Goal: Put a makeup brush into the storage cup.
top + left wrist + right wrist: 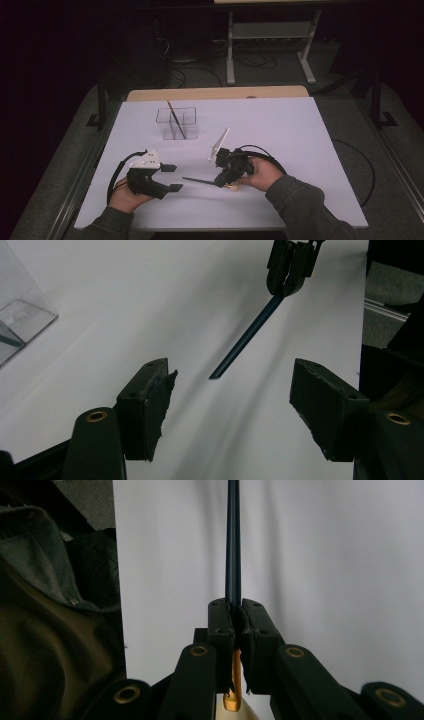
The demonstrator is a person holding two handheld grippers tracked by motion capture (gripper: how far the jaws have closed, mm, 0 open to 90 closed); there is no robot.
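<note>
Two grippers are seen over a white surface (280, 150). A clear box (177, 123) with a stick leaning in it stands near the far edge. The left gripper (172, 177) is held with its jaws wide apart and nothing between them. The right gripper (220, 181) is clamped on a dark pencil (199, 180), pointed toward the left gripper, just above the surface.

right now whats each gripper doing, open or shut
Left gripper: open, holding nothing, jaws wide apart above the table.
Right gripper: shut on the dark pencil, which sticks out past its jaws.
</note>
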